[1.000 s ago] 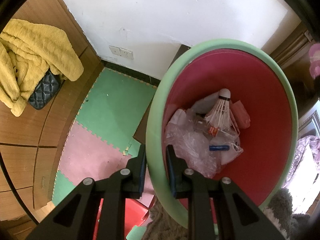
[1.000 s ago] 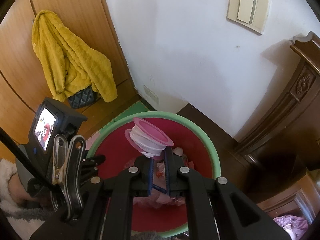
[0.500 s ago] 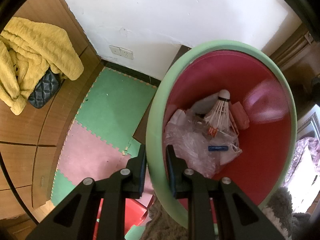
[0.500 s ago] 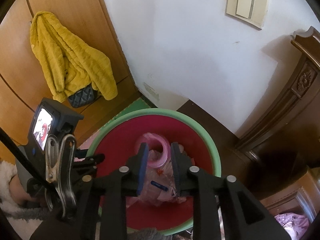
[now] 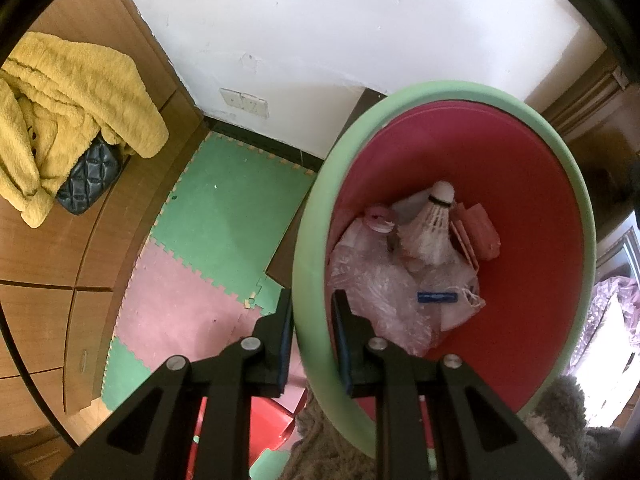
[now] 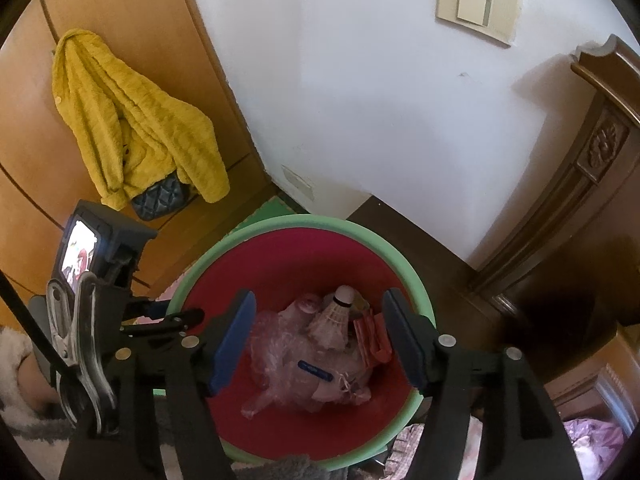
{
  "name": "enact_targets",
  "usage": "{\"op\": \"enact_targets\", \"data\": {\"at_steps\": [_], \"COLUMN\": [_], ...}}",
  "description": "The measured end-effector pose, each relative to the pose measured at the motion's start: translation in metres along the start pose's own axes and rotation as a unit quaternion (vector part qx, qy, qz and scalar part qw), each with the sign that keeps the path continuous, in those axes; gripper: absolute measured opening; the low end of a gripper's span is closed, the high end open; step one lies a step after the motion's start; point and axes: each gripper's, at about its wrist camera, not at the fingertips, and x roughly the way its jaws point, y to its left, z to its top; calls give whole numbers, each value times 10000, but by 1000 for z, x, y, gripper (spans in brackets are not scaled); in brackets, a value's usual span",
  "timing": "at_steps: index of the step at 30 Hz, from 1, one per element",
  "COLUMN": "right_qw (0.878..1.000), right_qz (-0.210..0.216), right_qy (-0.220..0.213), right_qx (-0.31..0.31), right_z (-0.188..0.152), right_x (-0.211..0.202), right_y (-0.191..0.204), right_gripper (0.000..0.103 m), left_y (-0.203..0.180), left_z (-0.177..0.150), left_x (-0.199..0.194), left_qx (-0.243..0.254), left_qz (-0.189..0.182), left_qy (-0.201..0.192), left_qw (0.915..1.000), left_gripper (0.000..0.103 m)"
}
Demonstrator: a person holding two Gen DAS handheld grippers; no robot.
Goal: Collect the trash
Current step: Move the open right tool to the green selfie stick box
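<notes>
The left tongs (image 5: 311, 334) are clamped on the near green rim of the bin (image 5: 308, 240), one finger outside the wall, one inside the red interior. The right tongs (image 6: 318, 338) hang above the bin mouth, their jaws opening, with nothing pinched between them. Below and ahead of them the trash lies on the bin floor: a pink-lidded cup (image 6: 306, 305), a white shuttlecock (image 6: 334, 316), crumpled clear plastic (image 6: 276, 354), a red wrapper (image 6: 372, 338) and a small blue tube (image 6: 315, 371). Its print is too small to read. No other writing is legible.
</notes>
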Motion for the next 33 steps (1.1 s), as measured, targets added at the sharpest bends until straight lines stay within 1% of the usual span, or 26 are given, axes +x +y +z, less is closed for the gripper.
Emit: {"op": "enact_targets", "data": {"at_steps": [7,11,12,21,23,25,28,33], "right_qw": [9999,10000,10000,9976,9966,9956,9928,9858], "right_qz": [43,-26,-50,-334,-415,-515,-695,-944], "right_qy": [59,64,58,-431,-515,-564,-657,-728], "right_qx": [-85,-49,-21,418,492,546,720,1185], "right_z": [2,1,1,-3,-5,-7,-13,-29], "right_x": [2,2,2,-21,-27,-33,-42,-57], "right_y": [3,2,0,-23,-28,-34,-44,-71], "right_gripper": [70,79,79,79,79,79,79,79], "left_y": [1,2,2,7,4,0,-1,1], "left_z": [0,0,0,2,2,1,4,5], "left_x": [0,1,0,2,3,2,2,0], "left_qx": [-24,-15,-18,-98,-32,53,62,28], "left_qz": [-9,-5,-10,-114,-44,23,-20,-26], "left_qy": [-17,-11,-14,51,64,51,62,76], "left_qw": [10000,10000,10000,9999,10000,10000,10000,10000], "left_gripper": [18,18,18,18,18,18,18,18]}}
